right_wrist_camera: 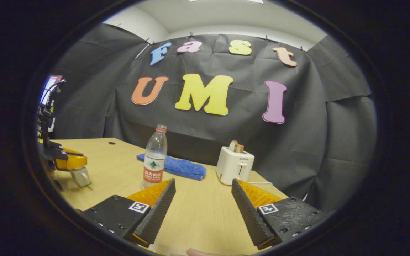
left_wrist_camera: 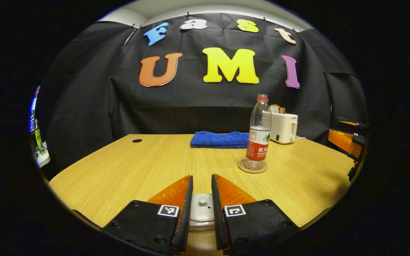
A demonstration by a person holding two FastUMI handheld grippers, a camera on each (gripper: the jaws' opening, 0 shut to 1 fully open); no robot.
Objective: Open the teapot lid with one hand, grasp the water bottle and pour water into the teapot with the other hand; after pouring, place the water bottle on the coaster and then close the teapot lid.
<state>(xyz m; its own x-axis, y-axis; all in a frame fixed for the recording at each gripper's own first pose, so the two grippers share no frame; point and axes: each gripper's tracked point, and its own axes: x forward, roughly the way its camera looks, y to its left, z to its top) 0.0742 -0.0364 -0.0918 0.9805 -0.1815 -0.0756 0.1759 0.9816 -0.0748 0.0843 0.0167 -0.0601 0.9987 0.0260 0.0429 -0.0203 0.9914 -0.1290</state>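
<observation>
Teapot lid [left_wrist_camera: 202, 209] is sitting between the left gripper [left_wrist_camera: 202, 193]'s narrowly parted jaws, contact unclear, with the water bottle [left_wrist_camera: 259, 133] standing on its coaster [left_wrist_camera: 252, 167] far right on the counter [left_wrist_camera: 119, 170], while the right gripper [right_wrist_camera: 203, 199] is hanging released, bottle left.

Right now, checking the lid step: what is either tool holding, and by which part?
The left tool grips the teapot lid by its two sides, with the knob free between the fingers. The right tool is open and holds nothing.
</observation>
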